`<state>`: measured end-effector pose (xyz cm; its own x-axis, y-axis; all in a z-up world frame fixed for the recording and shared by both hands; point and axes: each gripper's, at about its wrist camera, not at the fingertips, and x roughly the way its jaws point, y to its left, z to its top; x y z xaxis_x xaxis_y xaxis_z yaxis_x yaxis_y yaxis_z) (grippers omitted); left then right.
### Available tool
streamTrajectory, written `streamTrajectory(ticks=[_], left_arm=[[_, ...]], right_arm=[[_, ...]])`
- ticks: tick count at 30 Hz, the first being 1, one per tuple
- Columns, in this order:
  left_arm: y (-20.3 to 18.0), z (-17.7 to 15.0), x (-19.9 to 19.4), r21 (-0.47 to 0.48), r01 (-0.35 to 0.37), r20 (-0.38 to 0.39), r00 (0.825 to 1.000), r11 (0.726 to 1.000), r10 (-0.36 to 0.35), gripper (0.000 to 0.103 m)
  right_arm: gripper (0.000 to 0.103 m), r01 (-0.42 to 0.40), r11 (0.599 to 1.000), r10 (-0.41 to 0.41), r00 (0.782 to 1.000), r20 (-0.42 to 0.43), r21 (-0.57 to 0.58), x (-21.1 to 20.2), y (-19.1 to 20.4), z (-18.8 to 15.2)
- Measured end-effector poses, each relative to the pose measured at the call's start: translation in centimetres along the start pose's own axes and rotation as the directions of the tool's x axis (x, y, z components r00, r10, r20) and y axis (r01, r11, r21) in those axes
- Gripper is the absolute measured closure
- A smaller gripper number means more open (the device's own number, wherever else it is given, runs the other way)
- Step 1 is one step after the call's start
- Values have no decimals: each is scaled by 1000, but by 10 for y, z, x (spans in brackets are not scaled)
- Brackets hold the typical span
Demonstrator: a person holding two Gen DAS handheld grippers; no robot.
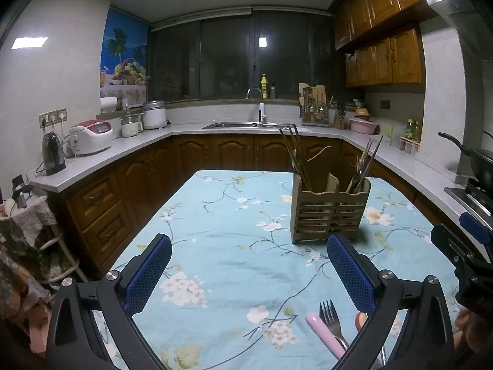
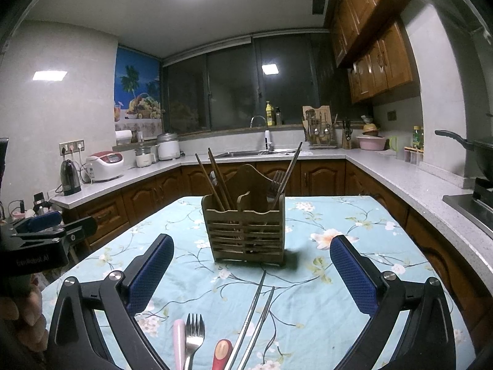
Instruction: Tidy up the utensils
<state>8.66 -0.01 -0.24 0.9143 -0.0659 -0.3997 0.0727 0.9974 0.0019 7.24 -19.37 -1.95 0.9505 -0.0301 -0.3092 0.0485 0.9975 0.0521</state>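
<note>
A slatted wooden utensil holder (image 2: 246,231) stands on the floral tablecloth, with wooden chopsticks in its left slot and a fork and chopsticks in its right slot; it also shows in the left wrist view (image 1: 328,212). Loose on the cloth near me lie a pink handle (image 2: 179,343), a metal fork (image 2: 194,336), a red handle (image 2: 222,353) and metal chopsticks (image 2: 257,317). The left wrist view shows the pink handle (image 1: 323,334) and the fork (image 1: 330,316). My left gripper (image 1: 249,273) is open and empty. My right gripper (image 2: 252,273) is open and empty above the loose utensils.
The table (image 1: 215,215) with its blue cloth sits inside a U-shaped kitchen counter (image 2: 416,178). A sink (image 1: 246,125), rice cookers (image 1: 91,137) and a kettle (image 1: 54,154) stand on it. A stove with a wok (image 2: 480,160) is at right.
</note>
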Motion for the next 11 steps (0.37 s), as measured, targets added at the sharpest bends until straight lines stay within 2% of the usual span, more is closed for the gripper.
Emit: streamTrajectory(ticks=[11], left_arm=[[-2, 2, 3, -1, 8, -3, 1000, 1000, -8, 1]], right_arm=[[1, -1, 1000, 1, 1000, -2, 0, 1, 0, 1]])
